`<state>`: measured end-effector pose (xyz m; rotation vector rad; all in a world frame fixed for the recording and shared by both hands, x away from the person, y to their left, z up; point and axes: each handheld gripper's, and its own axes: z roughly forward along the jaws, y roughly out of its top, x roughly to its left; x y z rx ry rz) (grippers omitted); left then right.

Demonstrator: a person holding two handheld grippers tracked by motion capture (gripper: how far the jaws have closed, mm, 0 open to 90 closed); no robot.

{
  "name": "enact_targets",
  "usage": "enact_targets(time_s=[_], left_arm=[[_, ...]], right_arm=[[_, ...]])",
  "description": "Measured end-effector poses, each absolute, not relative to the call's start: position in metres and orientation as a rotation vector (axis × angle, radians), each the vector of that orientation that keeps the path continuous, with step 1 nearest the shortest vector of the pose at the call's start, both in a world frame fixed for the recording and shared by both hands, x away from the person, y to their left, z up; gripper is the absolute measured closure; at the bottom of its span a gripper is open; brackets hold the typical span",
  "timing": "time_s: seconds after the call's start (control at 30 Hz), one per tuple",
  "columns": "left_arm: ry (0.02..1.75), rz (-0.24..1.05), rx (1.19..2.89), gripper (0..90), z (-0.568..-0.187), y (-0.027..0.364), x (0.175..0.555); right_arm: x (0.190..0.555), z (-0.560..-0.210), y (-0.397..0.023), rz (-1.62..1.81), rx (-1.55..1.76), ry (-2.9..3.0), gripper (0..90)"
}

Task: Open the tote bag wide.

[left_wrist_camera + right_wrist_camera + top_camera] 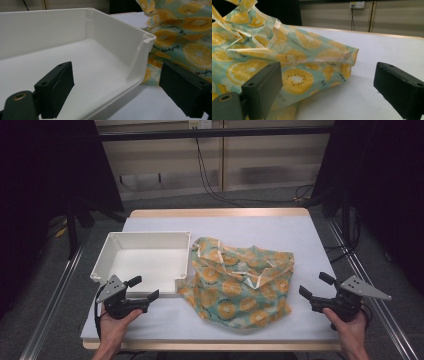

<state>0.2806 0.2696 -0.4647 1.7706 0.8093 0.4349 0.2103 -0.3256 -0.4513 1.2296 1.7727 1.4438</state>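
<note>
Tray (pixel 142 257) lies left of bag (pixel 240 280), seemingly touching it.

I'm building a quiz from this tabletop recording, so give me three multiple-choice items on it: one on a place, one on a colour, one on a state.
1. Where does the patterned cloth lie relative to the white tray?
A. inside it
B. beside it, on its right in the high view
C. under it

2. What colour is the cloth's background?
A. light teal with yellow fruit slices
B. plain red
C. black and white stripes

3. How do the jaws of the left gripper and the right gripper stand?
A. both shut on the cloth
B. left shut on the tray
C. both open, holding nothing

Answers: 1 B, the cloth rests on the table against the tray's right wall. 2 A, the print shows plainly in both gripper views. 3 C, each pair of jaws stands apart with only air between.
</note>
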Motion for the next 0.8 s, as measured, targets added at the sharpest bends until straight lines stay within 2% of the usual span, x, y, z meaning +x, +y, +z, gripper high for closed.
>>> enact_targets(time_s=[0.17,0.27,0.5,0.67,0.8], left_arm=[[0.798,0.435,1.783,15.8,-0.465,0.265,0.279],[0.775,0.437,1.806,20.0,-0.464,0.265,0.278],[0.756,0.424,1.812,21.6,-0.464,0.26,0.278],[0.749,0.431,1.805,22.0,-0.464,0.259,0.275],[0.759,0.428,1.814,21.9,-0.464,0.26,0.274]], right_arm=[[0.209,-0.449,-0.325,1.452,1.21,1.808,14.4],[0.211,-0.449,-0.325,1.445,1.223,1.82,13.2],[0.211,-0.442,-0.323,1.488,1.182,1.872,25.1],[0.212,-0.436,-0.32,1.516,1.191,1.944,27.6],[0.212,-0.429,-0.314,1.54,1.157,1.998,34.5]])
